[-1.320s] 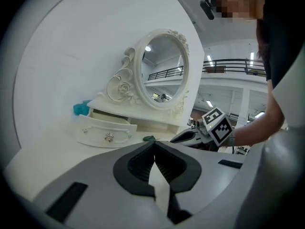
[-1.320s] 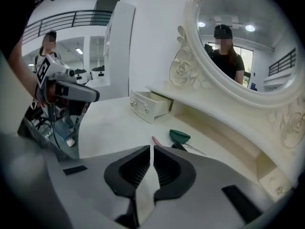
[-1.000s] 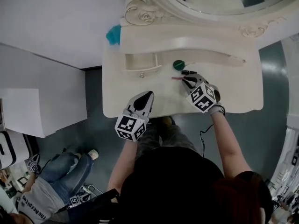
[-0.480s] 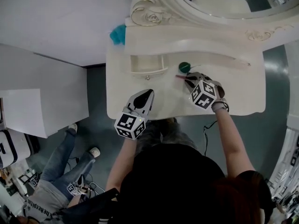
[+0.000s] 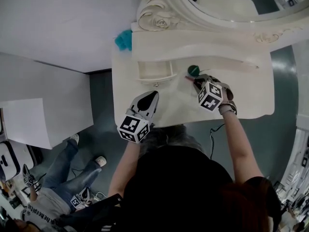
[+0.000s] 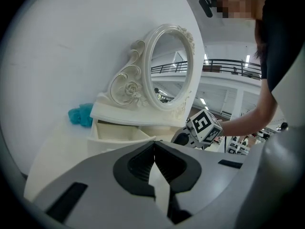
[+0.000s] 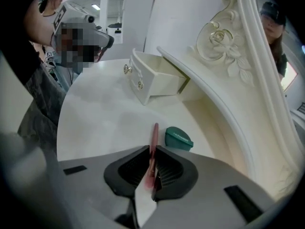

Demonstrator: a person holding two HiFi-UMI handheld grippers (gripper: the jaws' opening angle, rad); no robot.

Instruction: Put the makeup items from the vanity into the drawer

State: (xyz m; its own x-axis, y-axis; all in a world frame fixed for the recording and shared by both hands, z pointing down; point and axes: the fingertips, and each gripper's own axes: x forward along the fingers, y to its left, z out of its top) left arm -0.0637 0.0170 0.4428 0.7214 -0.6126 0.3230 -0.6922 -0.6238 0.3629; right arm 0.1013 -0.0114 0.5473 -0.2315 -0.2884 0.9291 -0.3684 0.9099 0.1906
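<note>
A slim pink makeup pencil (image 7: 153, 144) sits between the jaws of my right gripper (image 7: 151, 168), which is shut on it; its far end sticks out toward the drawer. In the head view the right gripper (image 5: 197, 81) is over the vanity top (image 5: 169, 105), with the pencil's end (image 5: 188, 78) showing at its tip. A green compact (image 7: 177, 138) (image 5: 193, 70) lies just beside the jaws, toward the mirror. The small white drawer (image 5: 154, 71) (image 7: 155, 80) (image 6: 121, 132) stands pulled open. My left gripper (image 5: 153, 97) (image 6: 154, 149) is shut with nothing in it, near the vanity's front edge.
An oval mirror (image 6: 169, 66) in a carved white frame (image 5: 159, 18) stands at the back of the vanity. A teal fluffy thing (image 5: 124, 40) (image 6: 81, 115) lies at the back left corner. A person (image 5: 53, 197) stands on the floor to the left.
My right gripper has slid forward over the pink pencil, which now shows less beyond its tip. The left gripper has stayed in place near the front edge.
</note>
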